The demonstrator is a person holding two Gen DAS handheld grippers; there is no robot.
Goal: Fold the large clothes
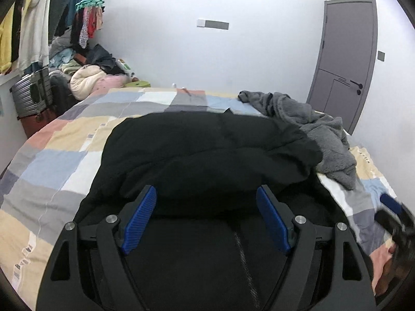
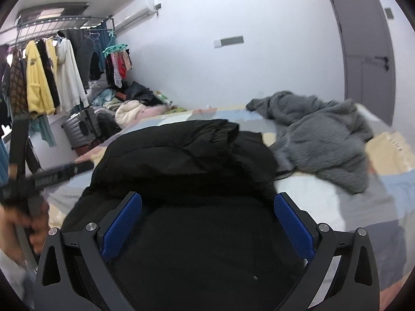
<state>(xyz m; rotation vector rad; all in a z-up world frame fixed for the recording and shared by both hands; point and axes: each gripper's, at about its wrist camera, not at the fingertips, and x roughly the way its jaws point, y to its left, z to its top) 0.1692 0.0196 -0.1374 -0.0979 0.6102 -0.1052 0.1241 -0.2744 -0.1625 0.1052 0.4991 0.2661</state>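
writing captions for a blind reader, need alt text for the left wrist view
Open blue-padded tongs hover over a black coat lying on a bed with a patchwork quilt. A grey fleece lies rumpled beside the coat, with a grey door behind.

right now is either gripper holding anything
No. Both the left gripper and right gripper are open above the black jacket, gripping nothing.

Bright, even light; fisheye-warped, blurred edges.
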